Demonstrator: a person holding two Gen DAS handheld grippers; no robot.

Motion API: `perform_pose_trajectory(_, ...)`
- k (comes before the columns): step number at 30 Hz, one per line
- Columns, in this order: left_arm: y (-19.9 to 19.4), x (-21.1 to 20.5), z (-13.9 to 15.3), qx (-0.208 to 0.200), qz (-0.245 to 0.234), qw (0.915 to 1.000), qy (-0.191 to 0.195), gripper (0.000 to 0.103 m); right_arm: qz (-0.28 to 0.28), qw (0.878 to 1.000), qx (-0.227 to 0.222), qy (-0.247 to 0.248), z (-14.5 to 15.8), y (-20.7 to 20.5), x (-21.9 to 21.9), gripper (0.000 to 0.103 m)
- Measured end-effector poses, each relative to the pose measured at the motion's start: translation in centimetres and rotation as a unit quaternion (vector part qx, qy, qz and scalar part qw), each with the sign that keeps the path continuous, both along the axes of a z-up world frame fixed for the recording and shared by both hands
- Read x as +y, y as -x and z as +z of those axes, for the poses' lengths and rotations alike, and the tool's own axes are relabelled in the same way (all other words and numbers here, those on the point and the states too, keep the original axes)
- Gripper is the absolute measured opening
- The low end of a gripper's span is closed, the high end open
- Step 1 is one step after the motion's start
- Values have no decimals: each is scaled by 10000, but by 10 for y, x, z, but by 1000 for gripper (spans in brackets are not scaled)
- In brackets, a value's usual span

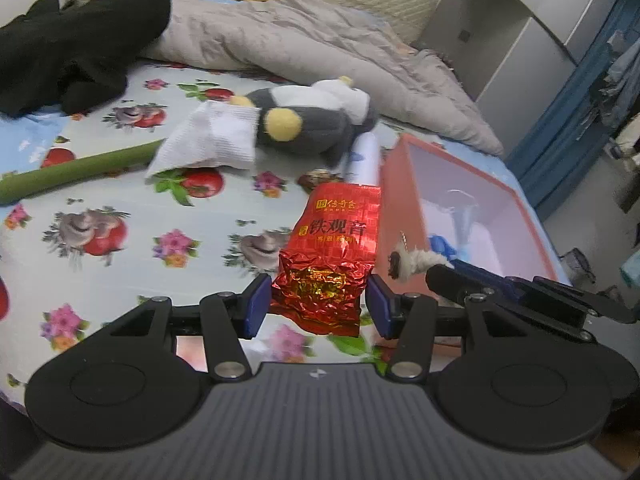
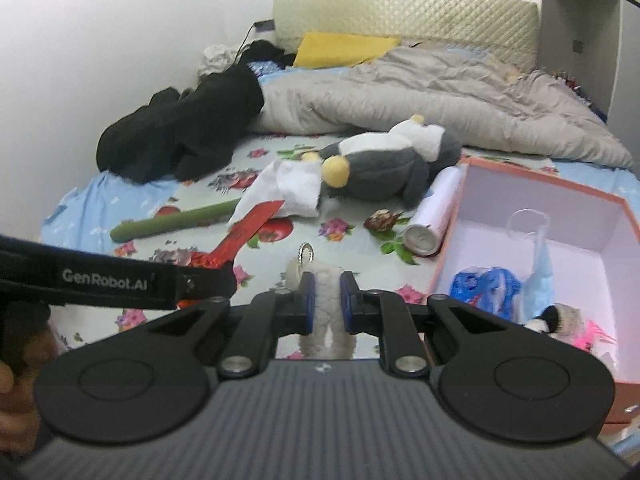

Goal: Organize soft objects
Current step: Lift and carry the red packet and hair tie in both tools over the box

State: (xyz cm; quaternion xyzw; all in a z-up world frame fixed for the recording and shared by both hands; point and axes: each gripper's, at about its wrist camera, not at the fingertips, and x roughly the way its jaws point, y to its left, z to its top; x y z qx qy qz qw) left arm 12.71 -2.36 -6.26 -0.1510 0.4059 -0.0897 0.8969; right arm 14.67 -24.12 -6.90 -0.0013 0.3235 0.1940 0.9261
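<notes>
Left gripper [image 1: 318, 300] clamps the crinkled bottom of a red foil tea packet [image 1: 334, 256], held clear of the floral bedsheet [image 1: 120, 200]. Right gripper [image 2: 327, 304] is clenched on a fluffy white keychain toy [image 2: 326, 300], metal ring [image 2: 307, 251] poking up past the pads.

Step, as I read it: both items picked and in carry toward the orange box [image 2: 592, 196] at the bed's right side. Next move calls for swinging each over the open top and releasing, clearing the near wall.

Still on the bed: plush penguin [image 2: 384, 168], white cloth [image 2: 288, 188], green roll [image 2: 176, 222], white can [image 2: 432, 216].

Right wrist view shows the box contents, blue bag [image 2: 484, 286] and pink fluff; left view hides most of that but shows the packet's printed face.
</notes>
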Motion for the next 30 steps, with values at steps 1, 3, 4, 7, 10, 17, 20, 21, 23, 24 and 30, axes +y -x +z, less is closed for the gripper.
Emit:
perform_pose_trajectory(1,1,-4,2,-12,-51,10000,20,58,-45,10000,-30,-15,3,2,-5,17)
perform_pose_trajectory(3,2,-15,5,-52,-166,9998,20,58,-127,9999,-88,-10,9,6,-14,17)
perform_pose_trajectory(4,3,-22,6,-70,-227,9997,30,58,-177,9998,-120,-3,11,8,-20,17)
perform_pose_trajectory(7,3,-39,11,-112,-427,9990,91,58,-348,9987,-293,248,18,16,-30,17)
perform_pose_trajectory(10,3,-59,15,-161,-672,9975,128,58,-486,9978,-323,298,24,23,-44,17)
perform_pose_trajectory(17,-1,-103,21,-178,-1240,9919,195,58,-1073,9934,-287,293,30,39,-84,17)
perform_pose_trajectory(20,-7,-122,23,-197,-1428,9894,181,58,-1338,9899,-290,363,31,45,-98,17)
perform_pose_trajectory(21,-9,-129,24,-214,-1490,9885,161,58,-1424,9885,-304,406,30,46,-103,17)
perform_pose_trajectory(23,-16,-141,24,-245,-1617,9865,61,58,-1546,9867,-283,423,29,45,-112,17)
perform_pose_trajectory(24,-20,-147,24,-263,-1673,9856,4,58,-1606,9858,-261,420,27,43,-116,17)
perform_pose_trajectory(30,-64,-171,24,-239,-1816,9828,-225,58,-1832,9822,-163,385,19,18,-140,17)
